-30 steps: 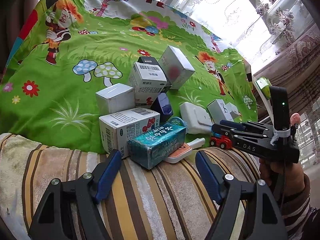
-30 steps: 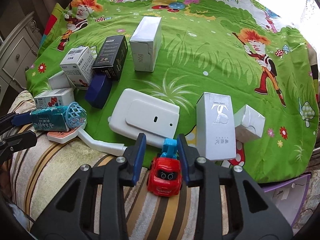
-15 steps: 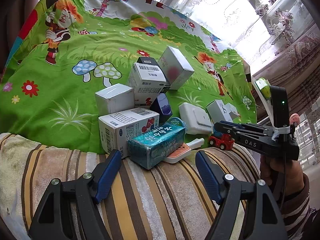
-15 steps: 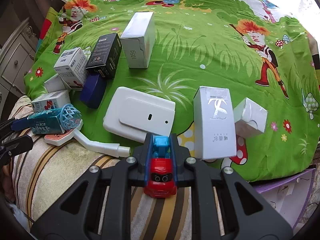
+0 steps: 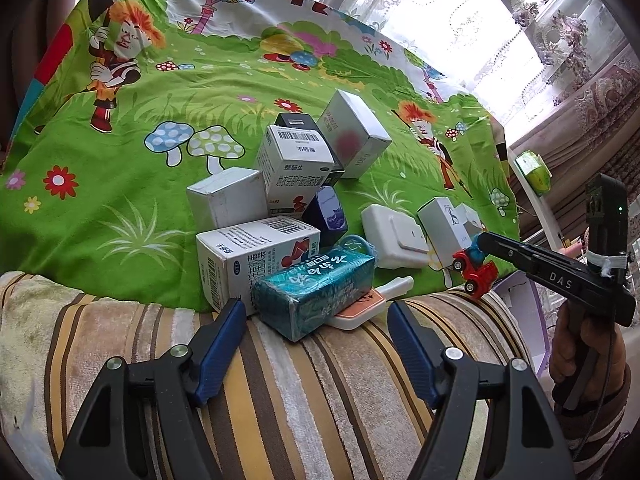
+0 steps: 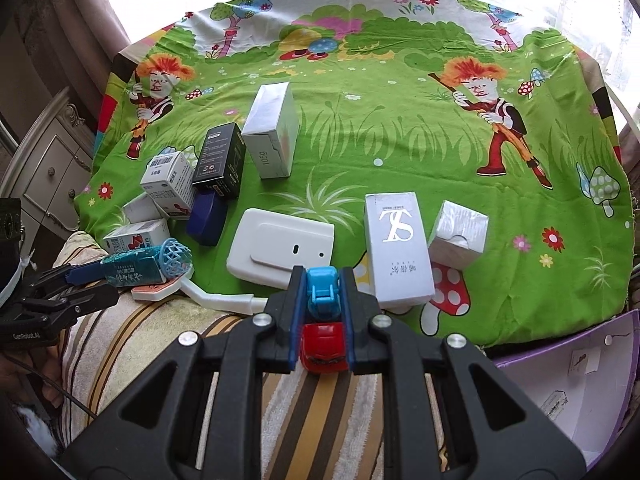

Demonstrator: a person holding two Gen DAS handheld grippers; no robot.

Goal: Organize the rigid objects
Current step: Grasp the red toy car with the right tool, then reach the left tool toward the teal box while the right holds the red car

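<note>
Right wrist view: right hand-held gripper point(image 6: 321, 320) pinches toy truck point(image 6: 323, 326) lengthwise, red cab toward the camera.

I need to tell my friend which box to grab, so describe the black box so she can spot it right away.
On the green cartoon cloth, look at the cluster of boxes at its left side. The black box lies there between a barcode-labelled white box and a long white box. It is the only black carton among white ones.

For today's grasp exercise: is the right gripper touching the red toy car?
Touching: in the right wrist view, the right gripper has both pads pressed against the red toy car.
</note>
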